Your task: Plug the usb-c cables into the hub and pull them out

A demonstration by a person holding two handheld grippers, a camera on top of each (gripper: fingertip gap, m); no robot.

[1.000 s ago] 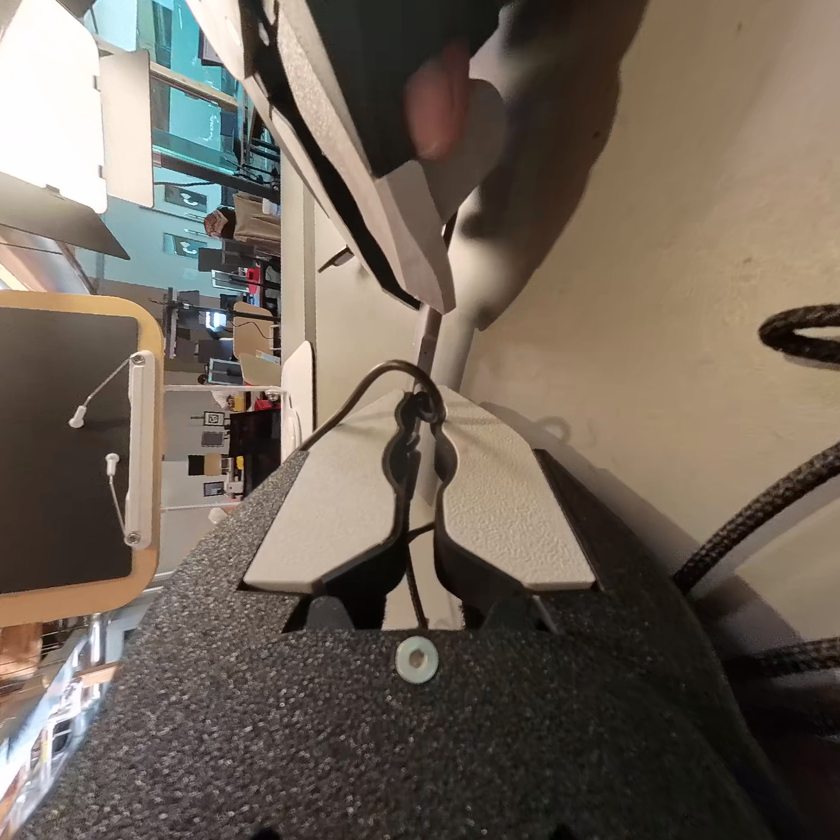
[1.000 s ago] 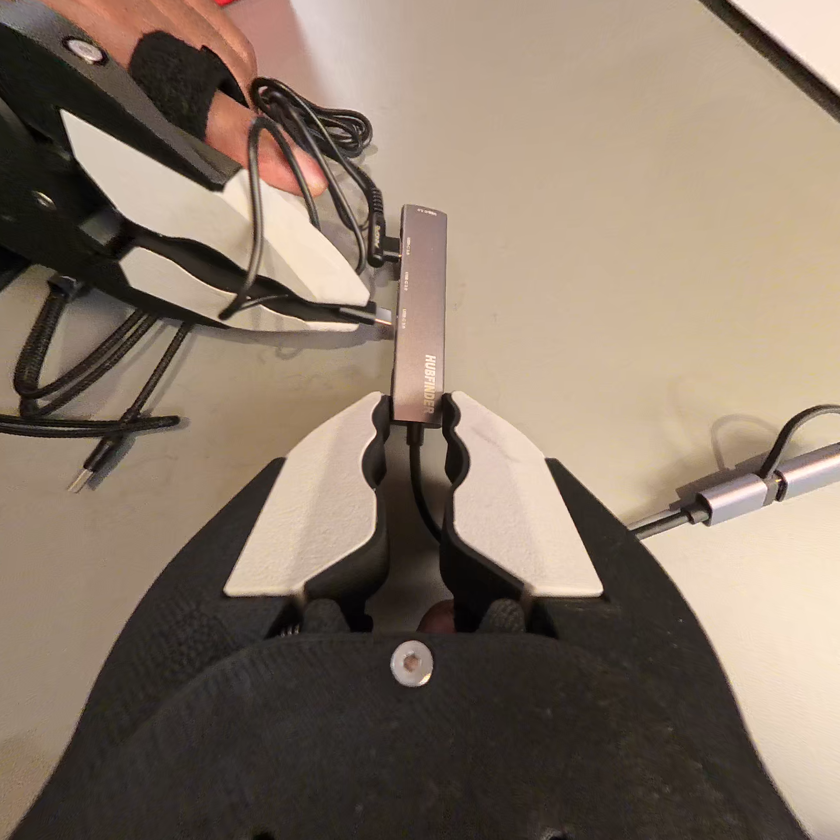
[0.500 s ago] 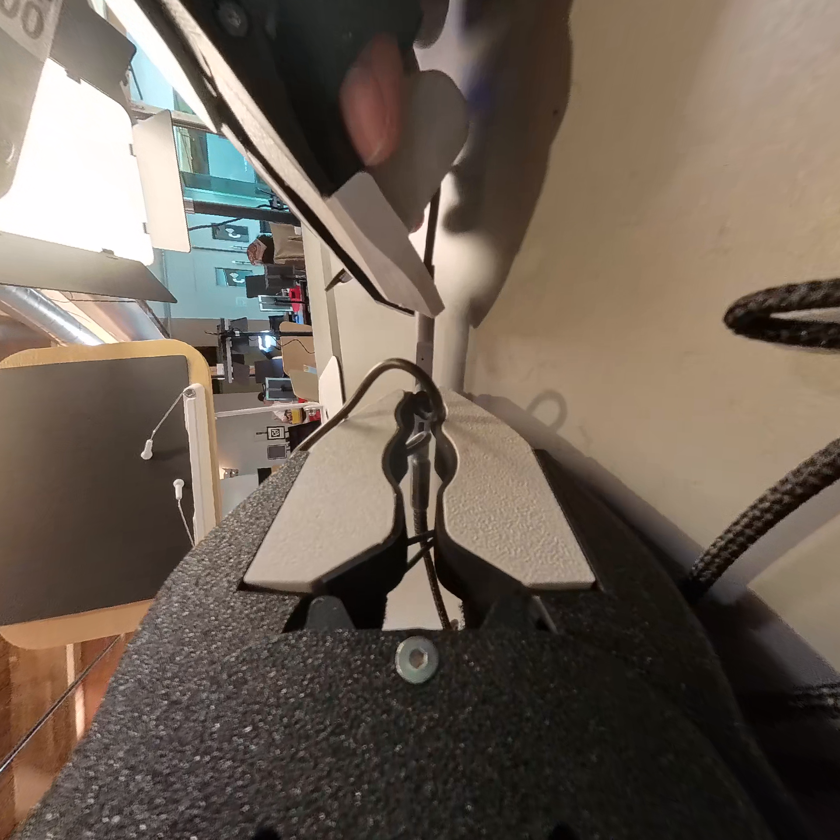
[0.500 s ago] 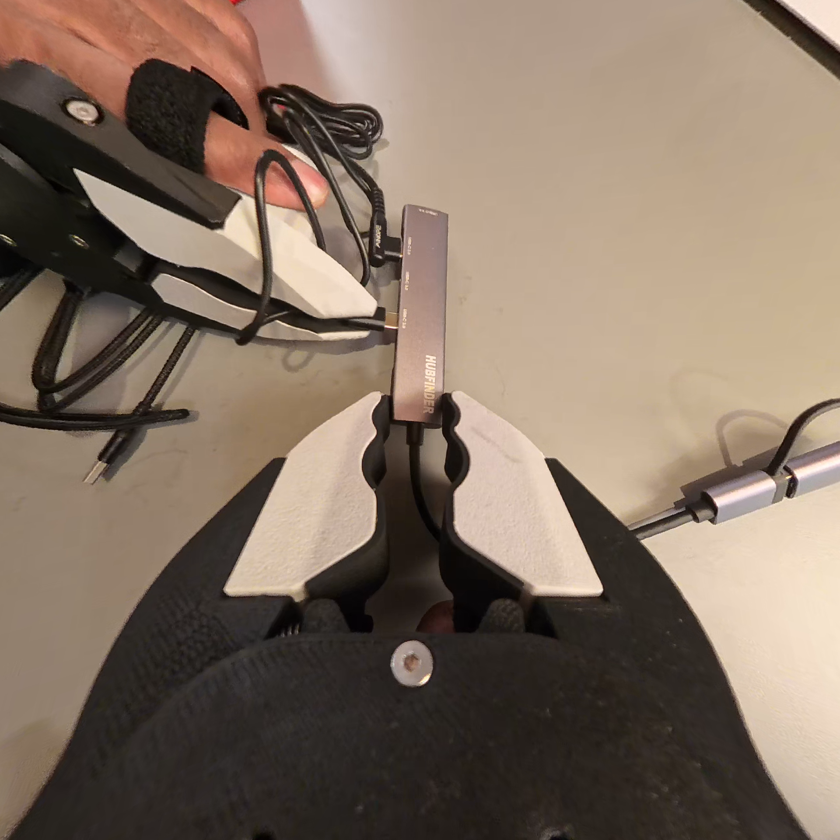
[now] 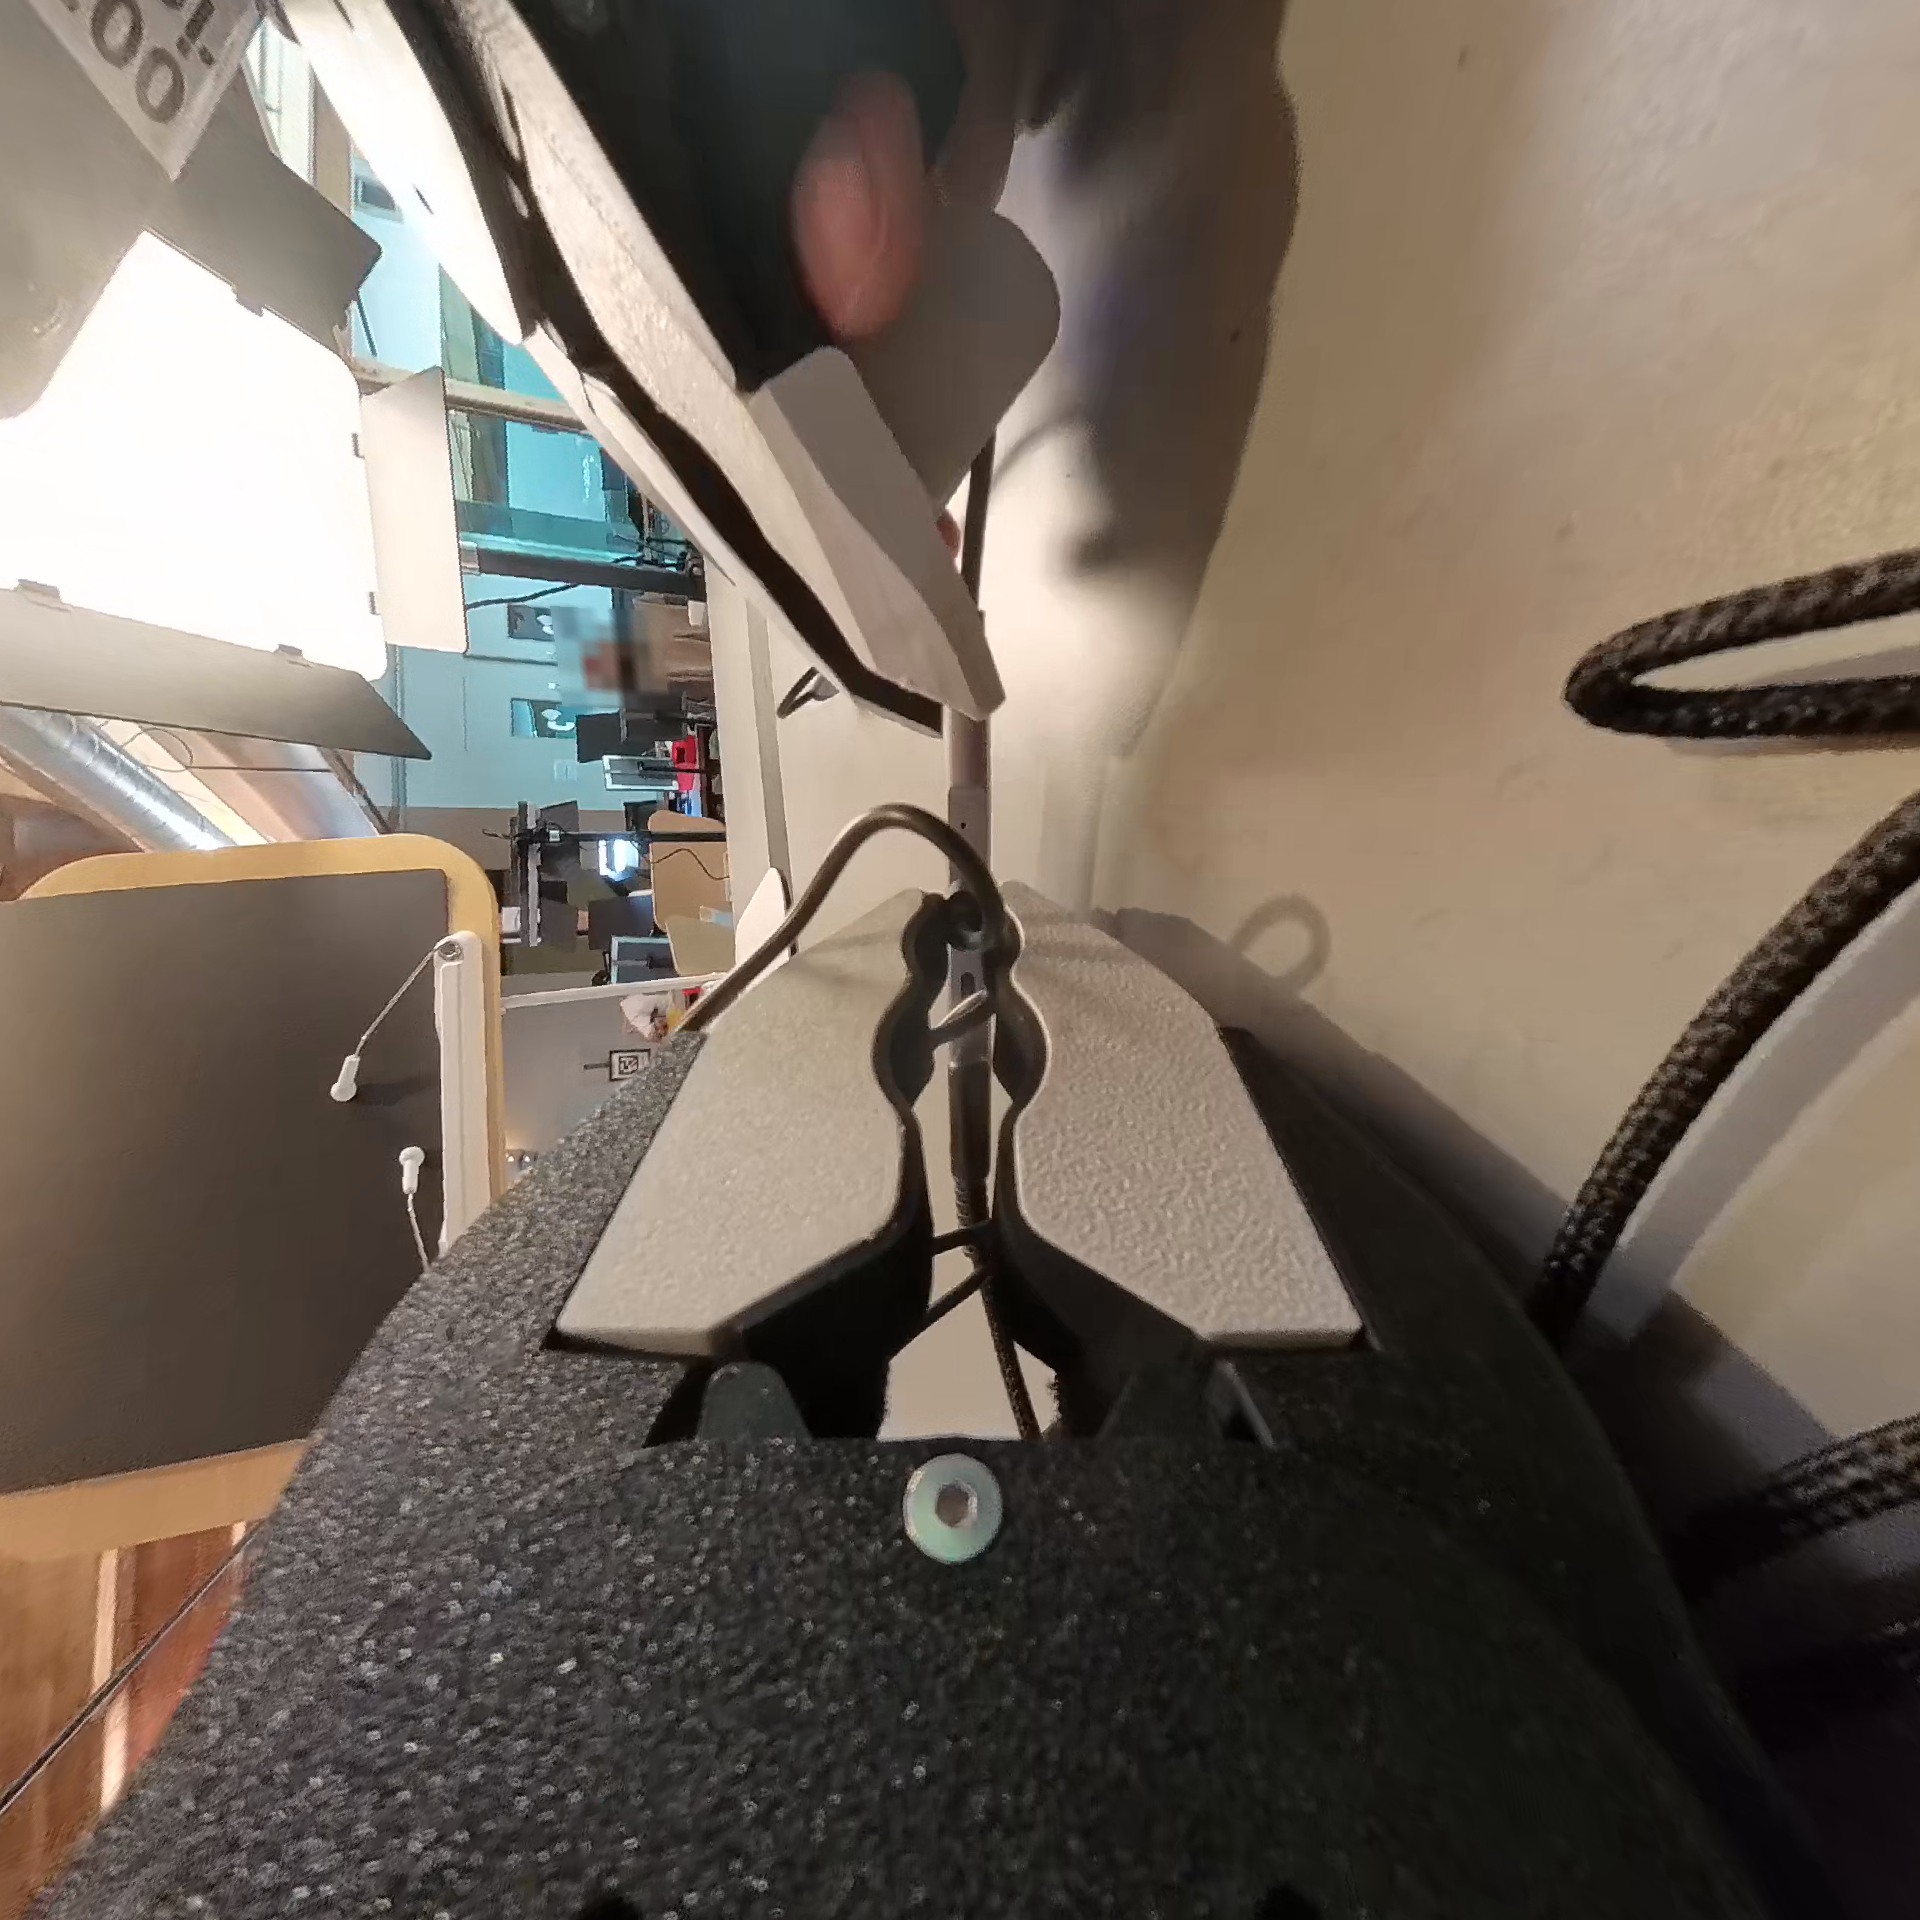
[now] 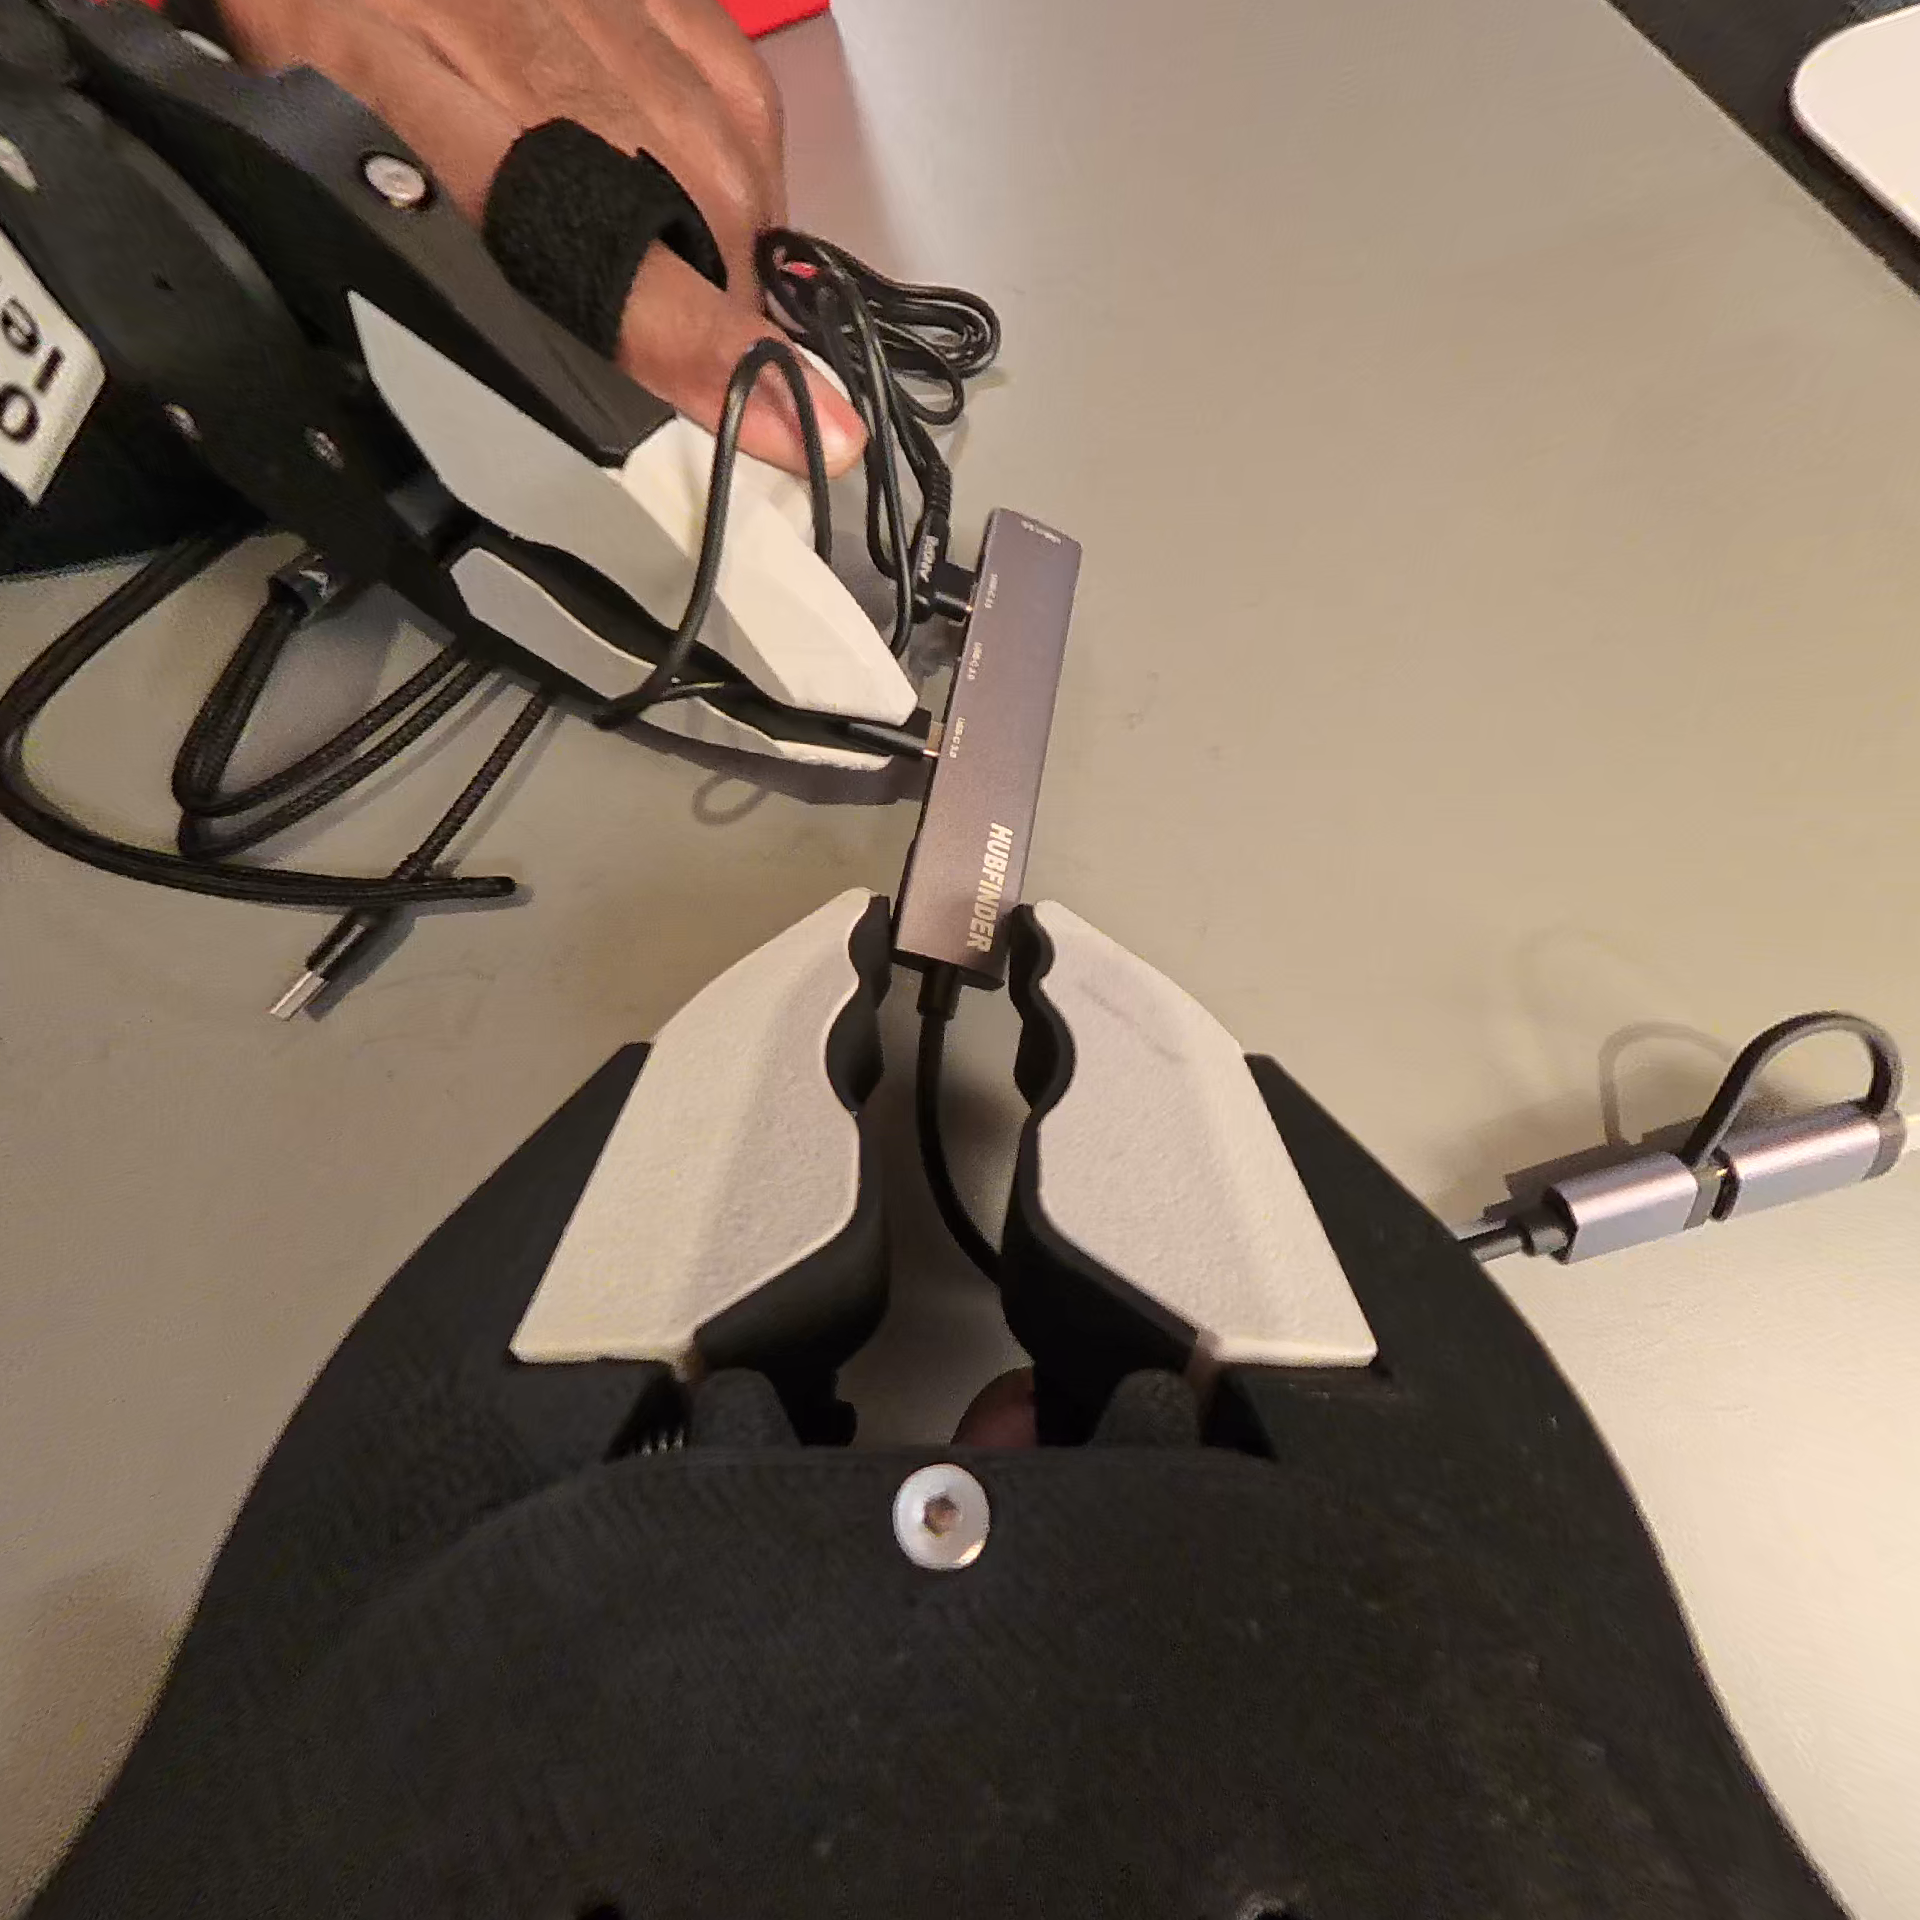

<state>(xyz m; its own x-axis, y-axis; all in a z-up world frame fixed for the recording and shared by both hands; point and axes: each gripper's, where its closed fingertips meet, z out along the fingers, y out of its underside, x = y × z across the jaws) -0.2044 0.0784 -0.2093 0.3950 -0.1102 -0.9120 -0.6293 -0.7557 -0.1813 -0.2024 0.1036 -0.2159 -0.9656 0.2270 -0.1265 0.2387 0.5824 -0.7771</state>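
Roughly midway: my right gripper (image 6: 948, 925) clamps the hub (image 6: 997, 727) at frame centre. 1 cable (image 6: 940, 577) is already plugged in; my left gripper (image 6: 883, 717) pinches plug 2 (image 6: 899, 736) at its port, seating unclear. Pull-outs remain.

pretty even indoor light, soft shadows on the table (image 6: 1351, 520). left wrist view has a blown-out bright panel (image 5: 177, 468) (total glare), motion blur up top, fisheye bending at edges.
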